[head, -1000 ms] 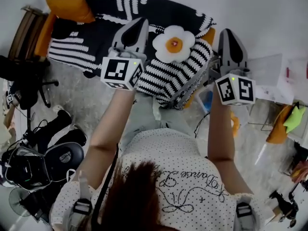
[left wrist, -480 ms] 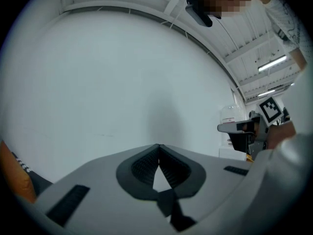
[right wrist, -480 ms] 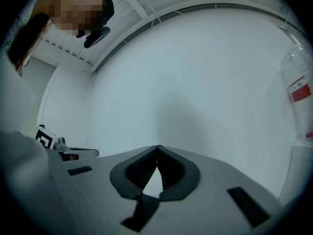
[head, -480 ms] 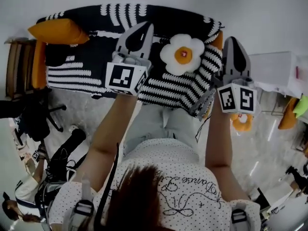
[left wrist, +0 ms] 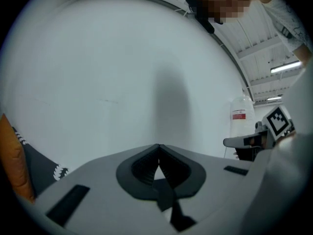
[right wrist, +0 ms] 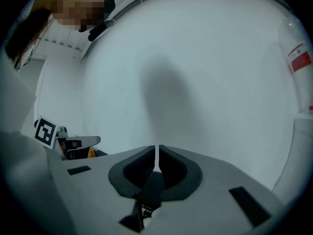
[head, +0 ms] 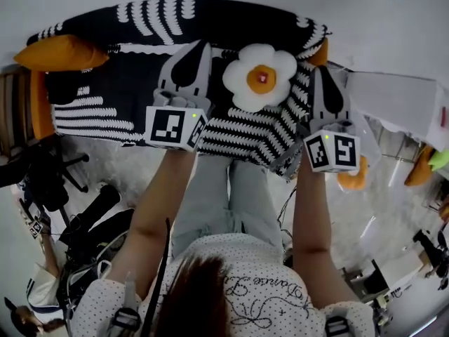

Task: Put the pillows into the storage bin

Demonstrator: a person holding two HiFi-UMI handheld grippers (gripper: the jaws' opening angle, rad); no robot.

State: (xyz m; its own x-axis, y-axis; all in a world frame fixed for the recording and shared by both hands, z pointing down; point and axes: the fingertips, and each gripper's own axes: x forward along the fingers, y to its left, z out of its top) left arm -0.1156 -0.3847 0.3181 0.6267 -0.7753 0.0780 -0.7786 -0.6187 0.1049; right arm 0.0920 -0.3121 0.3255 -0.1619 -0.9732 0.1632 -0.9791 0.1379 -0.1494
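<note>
A flower pillow (head: 259,76), white petals round an orange centre, lies on a sofa draped in a black-and-white striped blanket (head: 105,104). An orange pillow (head: 59,51) rests at the sofa's left end, and another orange pillow (head: 321,51) peeks out at its right end. My left gripper (head: 198,45) hovers just left of the flower pillow, shut and empty (left wrist: 157,146). Just right of that pillow is my right gripper (head: 319,70); its jaws are opening to a thin slit with nothing between them (right wrist: 157,147). Both gripper views face a bare white wall.
A pale translucent box (head: 396,104) stands right of the sofa. An orange soft thing (head: 354,180) lies on the floor beside my right arm. Dark bags and gear (head: 77,223) crowd the floor at left.
The head view has swung, and the sofa now sits more centred. Both grippers stay over the sofa; the right one has come closer to the flower pillow.
</note>
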